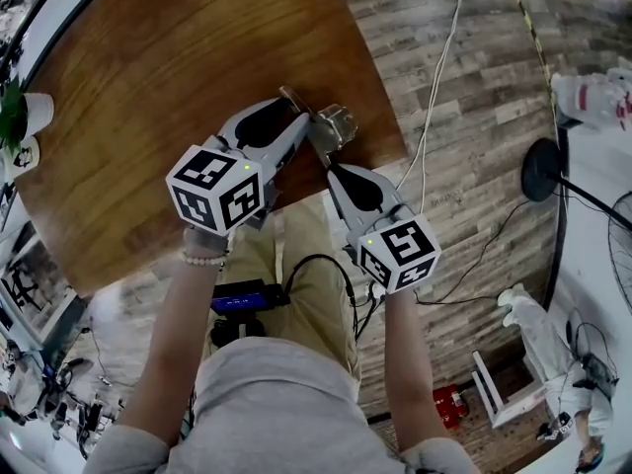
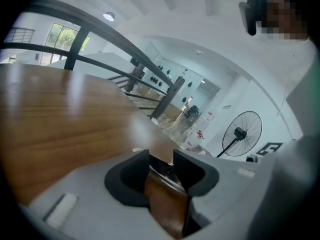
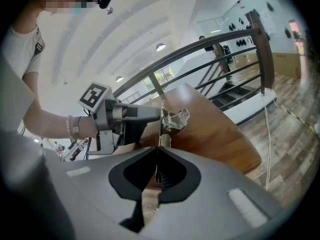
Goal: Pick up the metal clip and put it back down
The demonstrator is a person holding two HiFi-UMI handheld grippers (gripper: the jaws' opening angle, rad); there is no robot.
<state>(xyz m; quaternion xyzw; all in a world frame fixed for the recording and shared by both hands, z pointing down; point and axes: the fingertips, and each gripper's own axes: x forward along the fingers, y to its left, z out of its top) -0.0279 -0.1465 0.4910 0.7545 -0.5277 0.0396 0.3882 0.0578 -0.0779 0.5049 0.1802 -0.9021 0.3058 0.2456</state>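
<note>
Holding the metal clip (image 3: 176, 119) up with two tools at once. Pinched almost fully shut with the right tool (image 3: 157, 156) on a thin metal arm of the clip, with hardly any gap left. Squeezed narrow with the left tool (image 2: 161, 159) on another part of the clip, from the other side. Gripped from two sides like this most likely to stop such a small, thin thing from spinning or slipping out. Held just over the brown wooden surface (image 1: 148, 87), close to the edge by the person's legs. Hard to tell whether touching the wood or hanging a tiny bit above. Looks like the putting-down part of the job. Next, probably: lower softly, keep over the wood and away from the edge, then let go with both tools. Watch out for a fall onto the floor (image 1: 464, 87) if let go too near the edge.
</note>
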